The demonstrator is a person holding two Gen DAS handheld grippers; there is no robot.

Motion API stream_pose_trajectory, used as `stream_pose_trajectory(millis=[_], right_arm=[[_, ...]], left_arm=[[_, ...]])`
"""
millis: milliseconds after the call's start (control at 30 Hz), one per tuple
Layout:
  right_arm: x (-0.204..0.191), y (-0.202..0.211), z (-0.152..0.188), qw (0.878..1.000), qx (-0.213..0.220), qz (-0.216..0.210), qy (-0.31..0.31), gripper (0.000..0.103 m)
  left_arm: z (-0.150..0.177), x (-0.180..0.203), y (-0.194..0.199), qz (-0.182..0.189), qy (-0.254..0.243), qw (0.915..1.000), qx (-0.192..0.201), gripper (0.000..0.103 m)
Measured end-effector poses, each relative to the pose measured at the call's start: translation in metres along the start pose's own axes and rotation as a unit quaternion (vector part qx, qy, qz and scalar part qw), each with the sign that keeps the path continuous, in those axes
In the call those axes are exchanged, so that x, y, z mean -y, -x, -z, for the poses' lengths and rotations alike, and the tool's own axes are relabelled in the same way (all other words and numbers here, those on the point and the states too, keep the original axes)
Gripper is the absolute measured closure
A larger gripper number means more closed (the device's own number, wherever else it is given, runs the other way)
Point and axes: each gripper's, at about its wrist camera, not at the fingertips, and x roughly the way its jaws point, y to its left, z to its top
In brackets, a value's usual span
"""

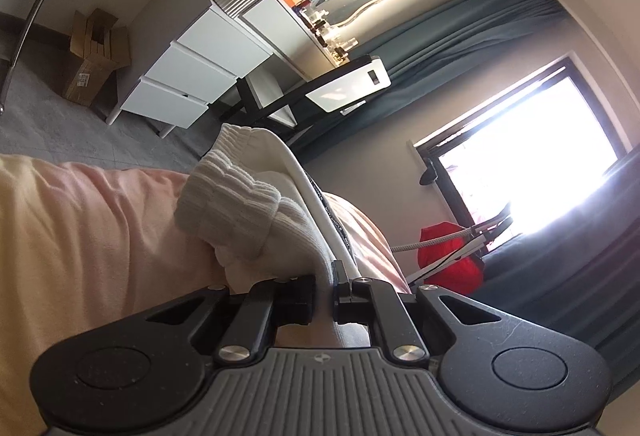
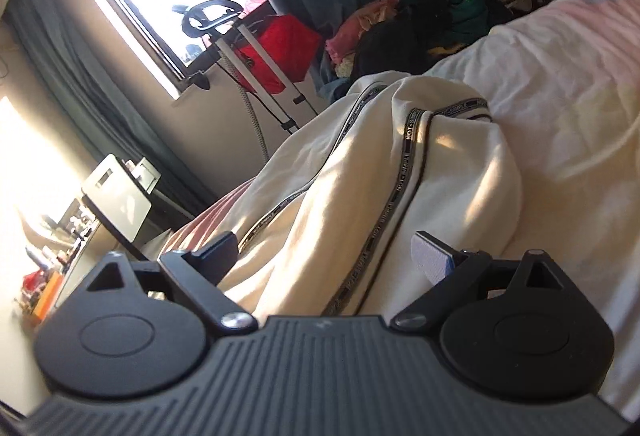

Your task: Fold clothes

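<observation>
The cream garment (image 1: pixel 256 204) is being pinched by the closed left tool (image 1: pixel 323 294) on the bed (image 1: pixel 92 236); the right tool (image 2: pixel 324 256) is being held open over it.

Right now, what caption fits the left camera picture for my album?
The left gripper pinches a white garment by its ribbed cuff, above a pink bed.

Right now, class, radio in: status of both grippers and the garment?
Left gripper shut on cream garment, ribbed cuff bunched ahead. Right gripper open, jaws straddling the garment on the bed. Nothing blocking.
</observation>
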Motion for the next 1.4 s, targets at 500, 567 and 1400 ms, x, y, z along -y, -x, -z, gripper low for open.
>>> stream_pose_trajectory(millis=[500, 567, 1400], right_arm=[[-0.017, -0.152, -0.009, 0.989, 0.008, 0.132, 0.070, 0.072], [-0.015, -0.142, -0.013, 0.988, 0.009, 0.133, 0.075, 0.093], [0.123, 0.167, 0.103, 0.981, -0.170, 0.024, -0.087, 0.092]], left_arm=[[0.012, -0.007, -0.039, 0.012, -0.031, 0.9990, 0.028, 0.092], [0.011, -0.007, -0.037, 0.011, -0.027, 0.9992, 0.028, 0.092], [-0.034, -0.038, 0.016, -0.070, -0.028, 0.9883, -0.133, 0.084]])
